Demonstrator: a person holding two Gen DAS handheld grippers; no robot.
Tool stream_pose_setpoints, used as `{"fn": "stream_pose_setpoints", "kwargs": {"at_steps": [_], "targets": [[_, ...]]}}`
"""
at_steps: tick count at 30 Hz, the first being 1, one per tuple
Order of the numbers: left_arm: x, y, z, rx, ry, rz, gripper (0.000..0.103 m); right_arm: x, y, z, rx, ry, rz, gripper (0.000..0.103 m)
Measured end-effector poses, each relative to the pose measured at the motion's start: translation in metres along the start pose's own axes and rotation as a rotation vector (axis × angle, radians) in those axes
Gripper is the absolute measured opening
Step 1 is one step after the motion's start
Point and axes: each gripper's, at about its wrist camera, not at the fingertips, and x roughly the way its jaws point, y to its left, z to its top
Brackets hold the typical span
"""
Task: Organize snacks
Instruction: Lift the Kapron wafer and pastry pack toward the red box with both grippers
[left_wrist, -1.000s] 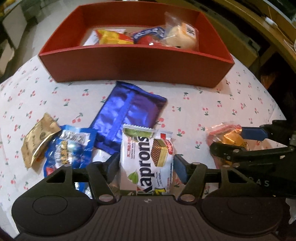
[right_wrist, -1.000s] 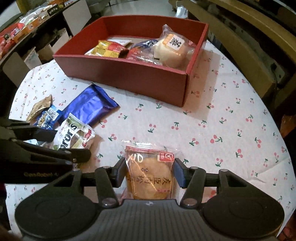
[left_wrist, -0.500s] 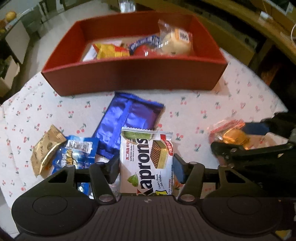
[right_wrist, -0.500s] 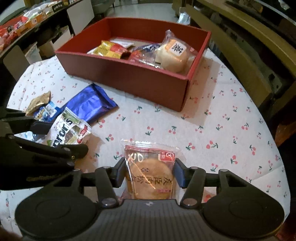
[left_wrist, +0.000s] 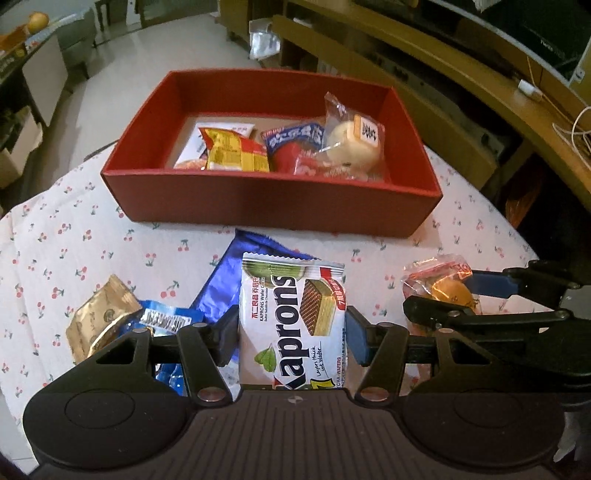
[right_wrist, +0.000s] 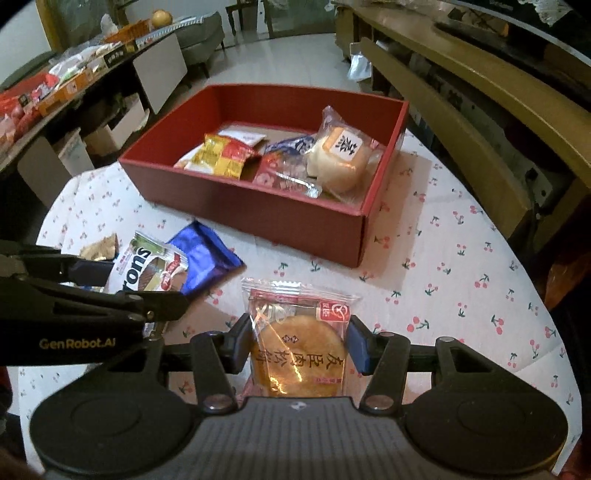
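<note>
My left gripper (left_wrist: 291, 332) is shut on a Kaprons wafer pack (left_wrist: 293, 321) and holds it above the cherry-print table. My right gripper (right_wrist: 299, 345) is shut on a clear-wrapped round pastry (right_wrist: 299, 347), also lifted; it also shows in the left wrist view (left_wrist: 439, 286). The red box (left_wrist: 273, 201) stands at the far side and holds several snacks, among them a yellow pack (left_wrist: 234, 151) and a wrapped bun (left_wrist: 351, 144). The wafer pack shows in the right wrist view (right_wrist: 147, 271), left of the pastry.
On the table lie a blue foil pack (left_wrist: 225, 284), a gold packet (left_wrist: 99, 317) and a small blue packet (left_wrist: 166, 319), below my left gripper. A wooden shelf unit (right_wrist: 461, 92) runs along the right. A counter with goods (right_wrist: 55, 85) stands at the left.
Both grippers have risen with their snacks, so the table and the red box look farther below. The loose packs on the table have not moved.
</note>
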Motion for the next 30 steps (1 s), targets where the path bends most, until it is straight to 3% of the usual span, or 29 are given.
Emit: {"fn": "stream_pose_setpoints", "kwargs": {"at_steps": [30], "targets": [[-0.023,0.009,0.044,-0.071,-0.154,-0.002,0.064,-0.017,-0.010,0.047,0.106,-0.146,0.016,0.060]]}}
